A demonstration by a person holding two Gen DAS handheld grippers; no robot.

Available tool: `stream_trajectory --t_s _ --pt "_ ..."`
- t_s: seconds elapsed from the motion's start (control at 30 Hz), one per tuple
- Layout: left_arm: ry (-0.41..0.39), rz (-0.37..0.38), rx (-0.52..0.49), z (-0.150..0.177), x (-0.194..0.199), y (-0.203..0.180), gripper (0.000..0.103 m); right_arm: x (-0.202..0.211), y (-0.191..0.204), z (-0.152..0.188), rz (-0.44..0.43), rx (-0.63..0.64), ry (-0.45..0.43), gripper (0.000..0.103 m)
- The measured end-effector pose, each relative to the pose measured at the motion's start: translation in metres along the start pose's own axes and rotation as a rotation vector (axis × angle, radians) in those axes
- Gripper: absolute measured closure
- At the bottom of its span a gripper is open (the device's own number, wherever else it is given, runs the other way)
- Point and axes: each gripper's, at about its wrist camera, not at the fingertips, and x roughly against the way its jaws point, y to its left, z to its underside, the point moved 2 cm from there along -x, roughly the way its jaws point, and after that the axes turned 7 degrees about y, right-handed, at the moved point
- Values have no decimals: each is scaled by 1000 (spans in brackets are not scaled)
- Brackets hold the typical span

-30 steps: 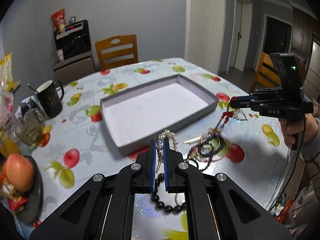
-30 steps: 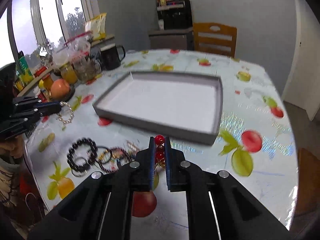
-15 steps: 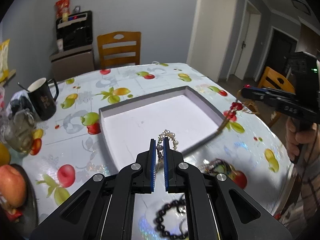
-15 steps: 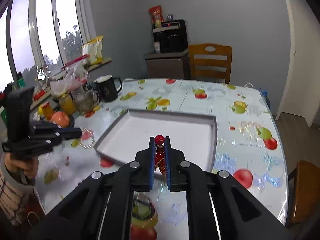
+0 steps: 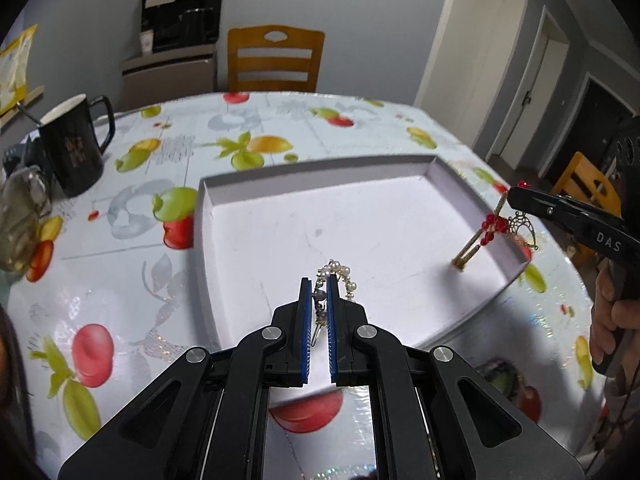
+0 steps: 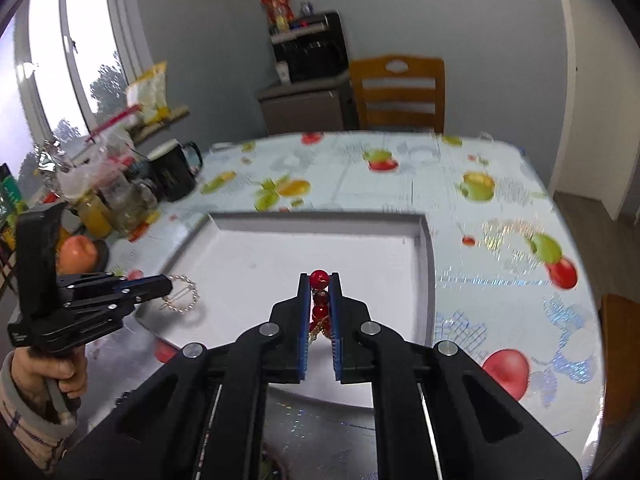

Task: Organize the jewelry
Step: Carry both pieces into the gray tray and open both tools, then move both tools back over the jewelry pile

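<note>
1. Left tongs (image 5: 319, 284) pinch a pearl hairpin (image 5: 338, 274) over the near part of the grey tray (image 5: 460, 184)
2. Right tongs (image 6: 319, 284) pinch a red-beaded gold hairpin (image 6: 320, 298); its tip appears to touch the tray floor
3. Best lower each low, apart, then release gently
4. Keep clear of the tray wall and the desk (image 5: 280, 128)

- Soft daylight comes from the window (image 6: 52, 80) on the left of the right wrist view, which is blown out white.
- The tablecloth (image 5: 160, 280) glints near the table's right edge.
- The right wrist view is motion-blurred; the left is sharper.
- Fisheye bends door frames, and corners go black.
</note>
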Motion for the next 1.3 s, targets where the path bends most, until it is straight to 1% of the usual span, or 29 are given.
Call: stream_trajectory --t_s 0.17,0.33,0.4,0.5,0.53,0.57,0.6,0.63,0.67,0.73,0.8,0.93,1.03,1.13,1.3 --pt "31 -23 -9 6 -18 1 95 -21 -8 12 26 -3 50 94" --pt "47 -45 -9 9 -28 2 95 -34 -10 21 52 9 89 94" --pt "53 -53 -21 11 -30 -1 91 -37 -11 24 60 12 97 94" --pt "39 -74 -41 13 -28 -4 79 -40 -11 26 66 18 108 93" --pt "34 -77 -44 13 -27 -5 71 -40 -11 28 68 21 112 90" --pt "25 -83 -48 14 -24 -6 60 -40 -10 29 72 23 115 87" --pt "15 -90 -51 15 -21 -6 54 -40 -10 29 72 25 113 78" --pt "3 -99 -55 15 -18 -7 43 -37 -9 30 68 29 104 73" --pt "-16 -107 -62 17 -13 -9 36 -35 -9 31 67 32 99 72" --pt "-33 -106 -71 18 -6 -11 32 -28 -6 33 71 46 84 66" --pt "-41 -99 -74 20 -1 -13 29 -20 -3 36 79 58 68 61" --pt "-67 -77 -83 29 14 -18 25 -2 0 43 69 65 25 50" --pt "-73 -59 -92 39 24 -22 23 11 3 52 53 65 2 45" --pt "-75 -48 -107 50 32 -25 20 21 5 62 32 59 -7 42" --pt "-65 -26 -130 66 38 -31 20 29 12 78 22 68 -1 41"
